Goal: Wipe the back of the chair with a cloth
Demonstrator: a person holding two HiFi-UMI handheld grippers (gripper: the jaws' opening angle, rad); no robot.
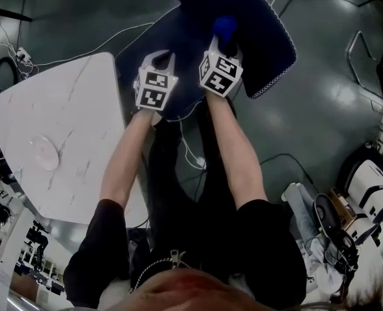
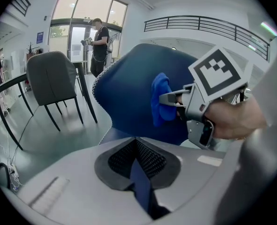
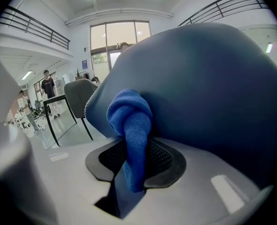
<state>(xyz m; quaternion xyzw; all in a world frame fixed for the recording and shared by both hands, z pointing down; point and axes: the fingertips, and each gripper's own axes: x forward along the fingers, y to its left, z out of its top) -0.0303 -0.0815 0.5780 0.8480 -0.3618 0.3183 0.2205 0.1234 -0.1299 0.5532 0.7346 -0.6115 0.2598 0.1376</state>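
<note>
Two grippers sit in the upper middle of the head view, over the dark blue chair back (image 1: 194,11). My right gripper (image 1: 222,52) pinches the blue cloth (image 3: 129,121), whose bunched end sticks out past the pads and presses against the chair back. My left gripper (image 1: 159,60), just beside it on the left, has its jaws pressed together with nothing between them, near the chair's edge. The white marble table (image 1: 68,128) fills the lower left.
</note>
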